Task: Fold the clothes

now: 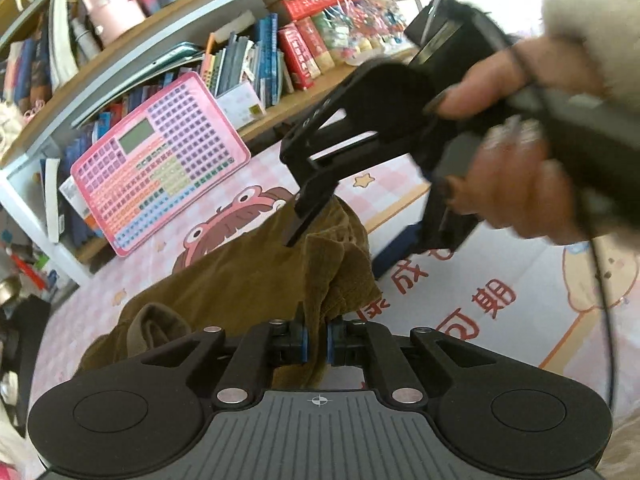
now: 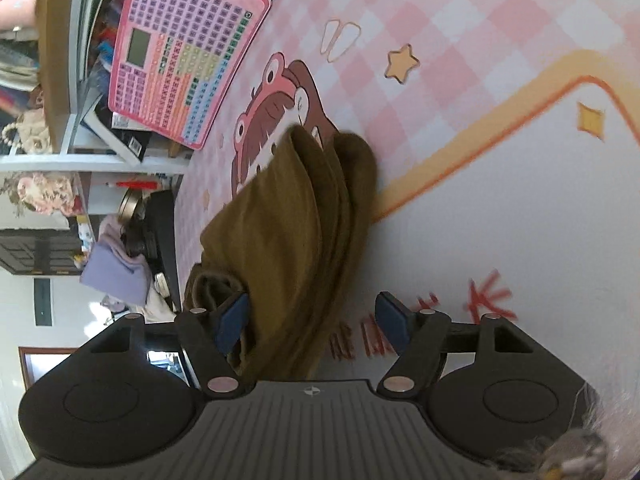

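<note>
Pinching a fold of the brown garment (image 1: 256, 272), the left tool (image 1: 316, 344) is holding it bunched above the pink counter (image 1: 400, 176); the right tool (image 2: 312, 320) is straddling the cloth with its fingers spread apart. Folding seems barely begun, since no tidy fold is showing.

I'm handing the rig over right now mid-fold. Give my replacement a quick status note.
Left gripper: shut on the brown garment, pinching a bunched edge.
Right gripper: open, jaws straddling the garment, not gripping.
The garment lies bunched in loose folds on the pink checked mat.
Done: no neat fold visible.
Left: close the right gripper on an edge, spread the garment flat, then fold.
</note>
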The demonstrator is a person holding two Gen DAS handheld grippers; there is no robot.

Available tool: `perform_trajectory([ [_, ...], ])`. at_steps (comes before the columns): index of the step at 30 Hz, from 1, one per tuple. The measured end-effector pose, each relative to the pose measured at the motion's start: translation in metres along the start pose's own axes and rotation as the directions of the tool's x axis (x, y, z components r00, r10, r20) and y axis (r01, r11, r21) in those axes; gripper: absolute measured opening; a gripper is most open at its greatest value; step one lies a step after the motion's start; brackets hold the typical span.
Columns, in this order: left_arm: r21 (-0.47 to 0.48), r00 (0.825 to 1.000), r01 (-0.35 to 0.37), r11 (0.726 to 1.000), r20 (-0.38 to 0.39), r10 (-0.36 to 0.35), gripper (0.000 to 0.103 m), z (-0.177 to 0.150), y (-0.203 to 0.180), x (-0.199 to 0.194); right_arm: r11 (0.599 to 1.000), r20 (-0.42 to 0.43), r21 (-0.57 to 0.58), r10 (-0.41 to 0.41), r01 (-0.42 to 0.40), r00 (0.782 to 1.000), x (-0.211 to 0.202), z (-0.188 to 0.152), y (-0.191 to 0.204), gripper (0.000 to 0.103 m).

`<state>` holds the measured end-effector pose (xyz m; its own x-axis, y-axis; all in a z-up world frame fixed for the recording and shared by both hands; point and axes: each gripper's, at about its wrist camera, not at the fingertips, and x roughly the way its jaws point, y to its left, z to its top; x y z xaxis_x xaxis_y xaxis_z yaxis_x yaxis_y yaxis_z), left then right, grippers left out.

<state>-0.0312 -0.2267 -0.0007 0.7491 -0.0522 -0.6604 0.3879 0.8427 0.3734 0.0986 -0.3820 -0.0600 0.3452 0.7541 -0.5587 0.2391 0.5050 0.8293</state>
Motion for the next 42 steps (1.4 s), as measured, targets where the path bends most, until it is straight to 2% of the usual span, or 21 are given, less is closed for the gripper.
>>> perform_trajectory([
  [1,-0.019,1.000,0.009,1.000,0.005,-0.009,0.007,0.000,0.002,-0.003,1.000,0.006,0.002,-0.001,0.001,1.000,0.002,0.003,0.001,0.056],
  [2,-0.038,1.000,0.019,0.999,0.009,-0.019,0.007,0.000,0.005,-0.006,1.000,0.008,0.004,0.001,-0.001,1.000,0.003,0.005,0.002,0.041],
  [3,-0.056,1.000,0.030,0.998,0.012,-0.029,0.007,-0.001,0.008,-0.007,1.000,0.010,0.006,0.004,-0.004,1.000,0.004,0.007,0.002,0.036],
  [5,-0.090,0.999,0.052,0.995,0.017,-0.050,0.007,-0.003,0.012,-0.009,1.000,0.005,0.020,0.013,-0.013,1.000,0.005,0.009,-0.002,0.015],
  [7,-0.117,0.997,0.076,0.990,0.016,-0.074,0.007,-0.005,0.016,-0.008,0.999,0.006,0.031,0.007,-0.007,1.000,0.004,0.008,-0.006,0.012],
  [11,-0.163,0.994,0.111,0.980,0.039,-0.106,0.007,-0.005,0.024,-0.012,1.000,0.034,0.005,-0.017,0.017,0.999,-0.002,0.003,0.001,0.011],
  [16,-0.275,0.986,0.151,0.949,0.116,-0.123,0.007,-0.005,0.047,-0.029,0.993,0.084,-0.114,0.025,-0.015,0.996,-0.017,-0.002,0.043,0.011],
  [23,-0.481,0.968,0.211,0.851,0.225,-0.113,0.007,-0.022,0.099,-0.052,0.955,0.131,-0.298,0.048,-0.007,0.990,-0.014,-0.018,0.112,0.011],
  [27,-0.553,0.960,0.239,0.799,0.256,-0.110,0.007,-0.039,0.129,-0.057,0.919,0.159,-0.393,0.038,0.028,0.987,0.001,-0.034,0.149,0.011],
  [32,-0.608,0.959,0.258,0.751,0.258,-0.121,0.007,-0.067,0.166,-0.058,0.875,0.186,-0.476,0.001,0.089,0.983,0.033,-0.057,0.188,0.012],
  [36,-0.660,0.958,0.279,0.698,0.245,-0.152,0.008,-0.098,0.196,-0.056,0.833,0.195,-0.533,-0.045,0.145,0.980,0.067,-0.075,0.212,0.013],
  [39,-0.685,0.963,0.268,0.678,0.203,-0.176,0.012,-0.123,0.213,-0.053,0.810,0.167,-0.566,-0.071,0.155,0.983,0.102,-0.086,0.221,0.028],
  [40,-0.692,0.965,0.262,0.673,0.185,-0.186,0.012,-0.131,0.219,-0.051,0.809,0.151,-0.569,-0.074,0.148,0.986,0.113,-0.090,0.221,0.037],
  [42,-0.701,0.969,0.243,0.670,0.140,-0.205,0.020,-0.147,0.229,-0.048,0.819,0.122,-0.559,-0.074,0.131,0.990,0.132,-0.097,0.221,0.038],
])
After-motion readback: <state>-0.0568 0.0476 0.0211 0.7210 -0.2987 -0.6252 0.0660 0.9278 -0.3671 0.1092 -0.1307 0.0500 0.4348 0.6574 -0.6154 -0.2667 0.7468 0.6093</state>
